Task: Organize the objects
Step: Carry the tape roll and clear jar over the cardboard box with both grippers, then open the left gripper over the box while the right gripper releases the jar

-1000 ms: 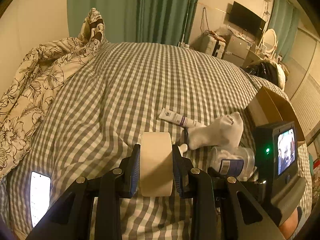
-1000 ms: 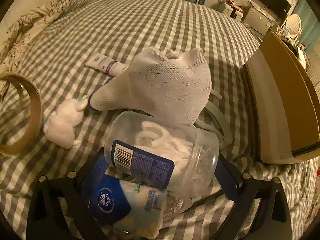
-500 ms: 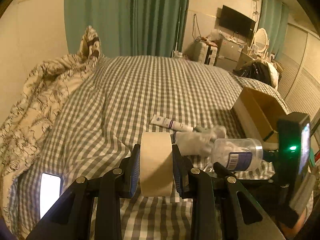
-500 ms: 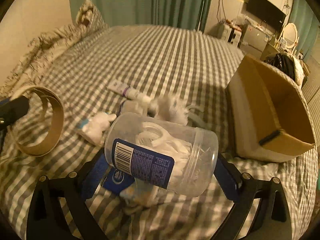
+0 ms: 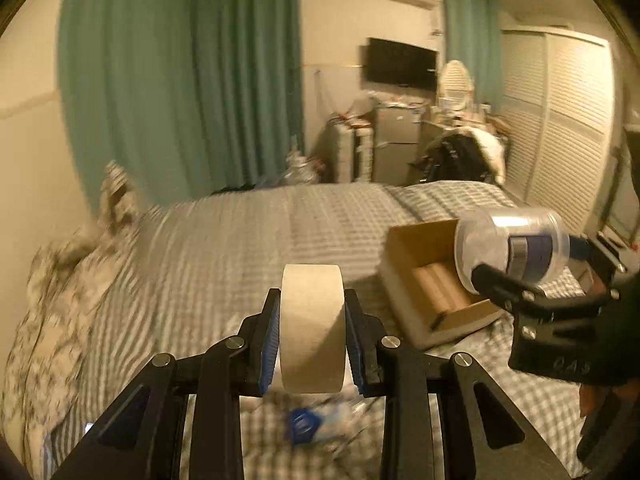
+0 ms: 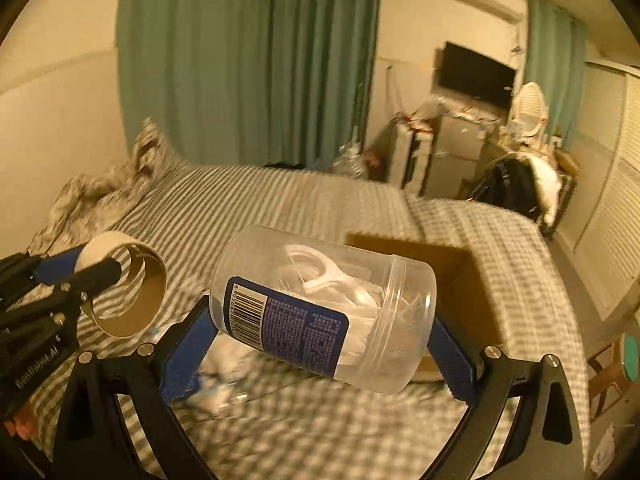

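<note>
Tape roll clamped flat-sided in left gripper jaws: light, stiff. Floss-pick jar pinched endwise by right gripper jaws: light, slick, likely slip-prone.

Cream tape roll, grey-checked bedspread, teal curtains, brown box

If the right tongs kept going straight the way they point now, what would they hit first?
Probably the cardboard box. The right tongs, shut on the clear jar, aim down over the checked bed toward the open box just beyond the jar. Depth is unclear; they might hit the bedding first.
</note>
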### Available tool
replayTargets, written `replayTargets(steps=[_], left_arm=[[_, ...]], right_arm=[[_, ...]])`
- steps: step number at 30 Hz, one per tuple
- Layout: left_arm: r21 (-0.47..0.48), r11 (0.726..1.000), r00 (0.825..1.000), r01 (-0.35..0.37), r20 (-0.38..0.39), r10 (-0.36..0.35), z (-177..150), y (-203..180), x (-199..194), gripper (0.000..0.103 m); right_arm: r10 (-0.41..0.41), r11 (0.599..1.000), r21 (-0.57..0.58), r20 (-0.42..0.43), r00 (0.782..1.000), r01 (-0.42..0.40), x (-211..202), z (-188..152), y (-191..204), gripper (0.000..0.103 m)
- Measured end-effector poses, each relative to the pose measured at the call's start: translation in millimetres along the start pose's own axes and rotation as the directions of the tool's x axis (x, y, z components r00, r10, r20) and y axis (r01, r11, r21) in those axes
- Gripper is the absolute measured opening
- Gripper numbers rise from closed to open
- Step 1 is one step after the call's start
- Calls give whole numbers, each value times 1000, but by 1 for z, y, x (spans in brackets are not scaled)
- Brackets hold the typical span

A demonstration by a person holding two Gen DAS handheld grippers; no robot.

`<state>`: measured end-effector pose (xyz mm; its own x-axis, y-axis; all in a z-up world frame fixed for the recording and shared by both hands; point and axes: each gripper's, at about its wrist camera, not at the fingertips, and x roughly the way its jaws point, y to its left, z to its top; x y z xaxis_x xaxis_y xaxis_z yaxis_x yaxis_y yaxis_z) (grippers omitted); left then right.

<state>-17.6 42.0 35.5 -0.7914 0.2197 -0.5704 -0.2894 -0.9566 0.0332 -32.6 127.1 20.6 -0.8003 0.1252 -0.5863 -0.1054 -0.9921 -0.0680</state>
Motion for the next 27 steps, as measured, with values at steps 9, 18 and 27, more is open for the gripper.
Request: replayTargets(steps=[9,18,27], left_arm=[[122,986,992,117,-56,-111,38,-97,74,30],[185,970,981,160,-138,-136,34,-142,144,30],[176,964,970,199,-177,-167,28,-157,165,32]], right_arm=[[-106,990,96,-23,994,107,29,24,-98,98],[-120,976,166,-116,986,138,96,7,-159,98],[-90,969,218,-141,986,120,117,-9,-184,99]])
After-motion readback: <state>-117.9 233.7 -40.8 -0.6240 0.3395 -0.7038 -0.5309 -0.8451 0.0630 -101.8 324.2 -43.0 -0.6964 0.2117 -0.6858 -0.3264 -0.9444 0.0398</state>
